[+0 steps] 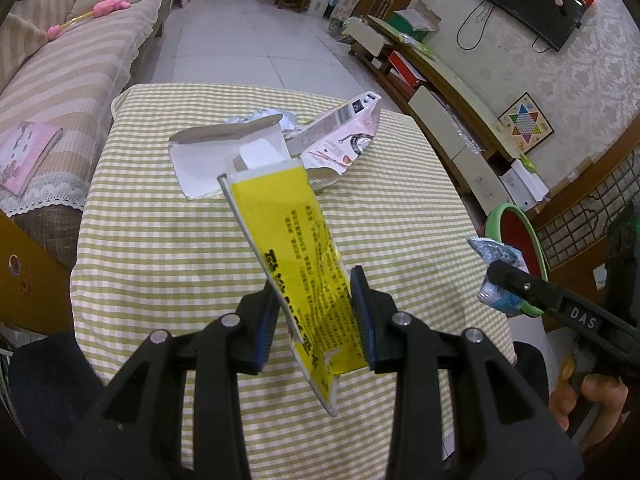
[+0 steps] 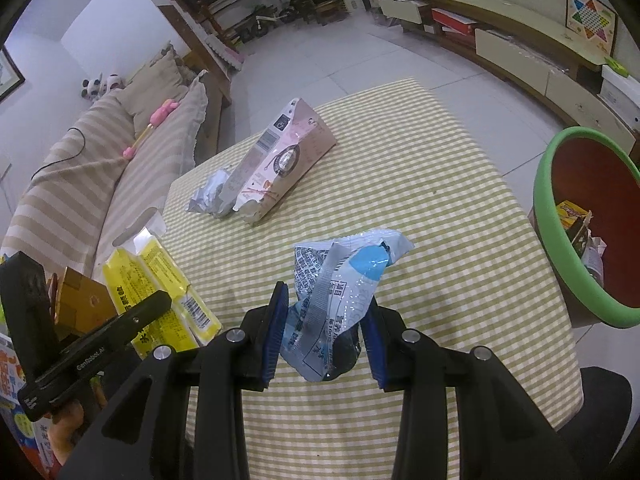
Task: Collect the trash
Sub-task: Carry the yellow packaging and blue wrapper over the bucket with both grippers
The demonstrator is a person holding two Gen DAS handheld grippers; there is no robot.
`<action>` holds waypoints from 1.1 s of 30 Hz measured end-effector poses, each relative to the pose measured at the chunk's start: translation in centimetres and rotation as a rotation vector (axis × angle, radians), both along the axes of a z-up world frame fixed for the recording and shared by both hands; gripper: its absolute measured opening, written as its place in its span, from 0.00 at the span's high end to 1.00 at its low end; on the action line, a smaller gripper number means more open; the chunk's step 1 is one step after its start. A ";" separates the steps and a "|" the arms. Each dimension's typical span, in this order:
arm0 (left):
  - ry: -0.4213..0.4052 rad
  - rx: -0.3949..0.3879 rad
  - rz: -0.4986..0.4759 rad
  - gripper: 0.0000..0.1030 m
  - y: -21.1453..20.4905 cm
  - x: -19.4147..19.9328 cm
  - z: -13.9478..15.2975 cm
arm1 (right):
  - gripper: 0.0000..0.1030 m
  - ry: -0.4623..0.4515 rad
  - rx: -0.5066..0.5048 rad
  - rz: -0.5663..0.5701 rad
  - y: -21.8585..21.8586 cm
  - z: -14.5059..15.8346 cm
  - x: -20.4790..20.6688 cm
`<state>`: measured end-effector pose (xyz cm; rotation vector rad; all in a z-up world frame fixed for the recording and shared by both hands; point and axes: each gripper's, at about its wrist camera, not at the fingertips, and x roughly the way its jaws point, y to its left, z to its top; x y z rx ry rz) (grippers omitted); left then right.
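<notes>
The left claw (image 1: 318,318) pinches a flattened yellow cardboard box (image 1: 304,264) above the checked-cloth desk (image 1: 160,240). The right claw (image 2: 326,338) pinches a crumpled blue-and-silver plastic wrapper (image 2: 340,284), near the green-rimmed red bin (image 2: 560,240) beside the desk.

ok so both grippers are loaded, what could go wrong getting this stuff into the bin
The left gripper pinches the long yellow box near one end, so it might swing or clip the green-rimmed bin. The blue wrapper in the right gripper is crumpled and slick, so it could slip out early.
</notes>
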<state>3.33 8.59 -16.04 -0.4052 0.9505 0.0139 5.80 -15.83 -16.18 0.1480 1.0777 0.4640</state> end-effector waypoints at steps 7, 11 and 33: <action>-0.024 0.014 -0.039 0.68 -1.5 0.3 1.1 | 0.65 -0.023 0.029 -0.021 -0.8 1.1 -0.5; -0.046 0.023 -0.056 0.68 -1.8 0.7 1.9 | 0.65 -0.046 0.043 -0.034 -1.4 2.0 -0.7; -0.086 0.087 -0.124 0.68 -4.9 2.6 4.5 | 0.65 -0.082 0.097 -0.143 -7.0 3.2 -0.6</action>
